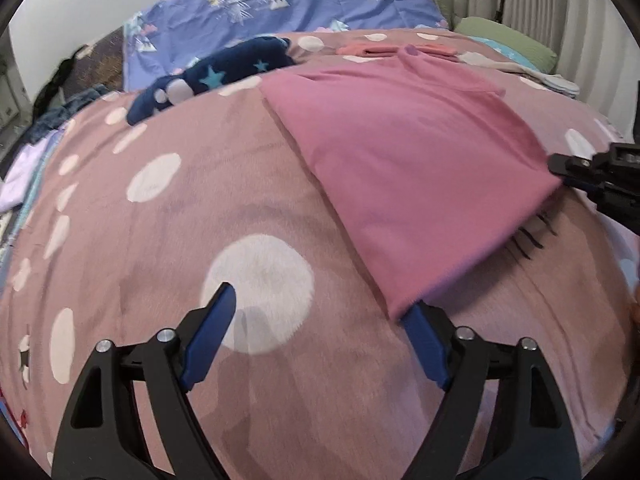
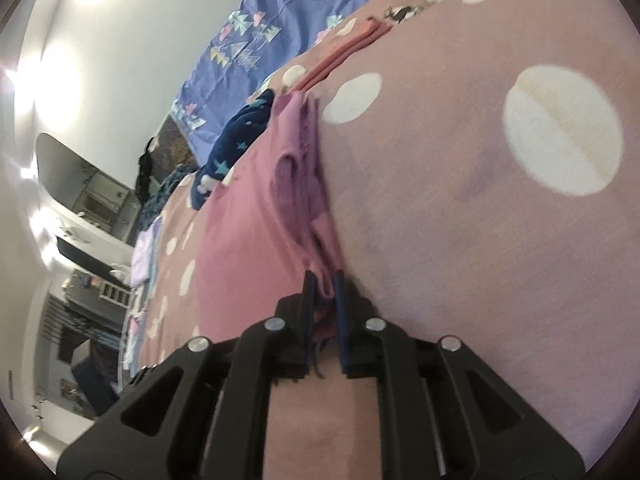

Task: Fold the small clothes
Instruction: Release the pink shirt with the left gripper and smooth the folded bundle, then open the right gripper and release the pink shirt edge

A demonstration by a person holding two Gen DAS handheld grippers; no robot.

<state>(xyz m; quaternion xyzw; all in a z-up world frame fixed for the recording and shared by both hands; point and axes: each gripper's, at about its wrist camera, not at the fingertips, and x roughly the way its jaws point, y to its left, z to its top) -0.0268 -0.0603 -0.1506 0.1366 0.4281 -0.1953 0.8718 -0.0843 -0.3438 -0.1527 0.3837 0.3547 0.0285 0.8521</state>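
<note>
- The pink garment (image 1: 400, 152) lies flat on the bed, on a dusty-pink blanket with white dots (image 1: 160, 220), in the right half of the left wrist view.
- The left gripper (image 1: 320, 308) hangs low over the blanket with its blue fingers (image 1: 212, 332) spread wide; nothing is between them. Its right finger touches the garment's near corner.
- The right gripper (image 2: 323, 280) has its fingers narrow, pinching a bunched edge of the pink garment, which is ribbed and gathered there. In the left wrist view this gripper shows at the garment's right corner.
- A fringe of dark threads (image 1: 528, 240) sticks out beneath the garment's near right edge.
- A navy cloth with stars (image 1: 224, 68) lies beyond the garment's far left corner.
- A folded coral piece (image 2: 348, 52) rests near the blanket's far edge, beyond the pink garment.
- A blue sheet with tree prints (image 1: 288, 4) covers the far part of the bed beside the wall.
- A green cushion (image 1: 508, 40) sits at the far right corner.
</note>
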